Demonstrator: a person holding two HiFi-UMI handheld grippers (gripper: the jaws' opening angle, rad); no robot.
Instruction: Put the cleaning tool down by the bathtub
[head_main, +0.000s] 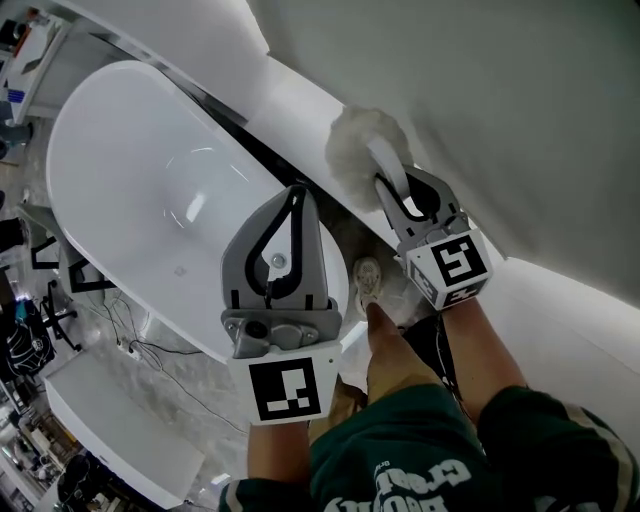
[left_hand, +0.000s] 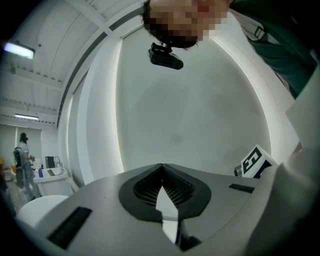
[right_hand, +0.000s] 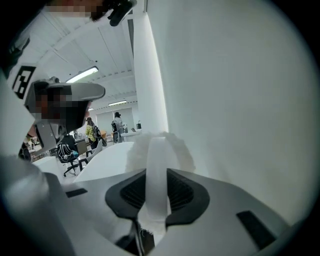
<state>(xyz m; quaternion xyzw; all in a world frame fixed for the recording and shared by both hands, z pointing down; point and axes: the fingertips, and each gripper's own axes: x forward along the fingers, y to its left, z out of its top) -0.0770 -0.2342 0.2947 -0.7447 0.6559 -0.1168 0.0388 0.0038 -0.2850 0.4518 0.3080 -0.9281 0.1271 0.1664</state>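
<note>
Tongs: right tongs squeezing fluffy white duster by its handle, left tongs closed, empty | step: taking duster to floor by bathtub, left of right tongs | next: go lower, then let go

The grey left gripper is closed and empty; beside it, the grey right gripper pinches a fluffy white duster's handle.

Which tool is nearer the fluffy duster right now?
Right. The right tool grips the duster's handle; the left tool, shut and empty, sits apart, on the bathtub side.
</note>
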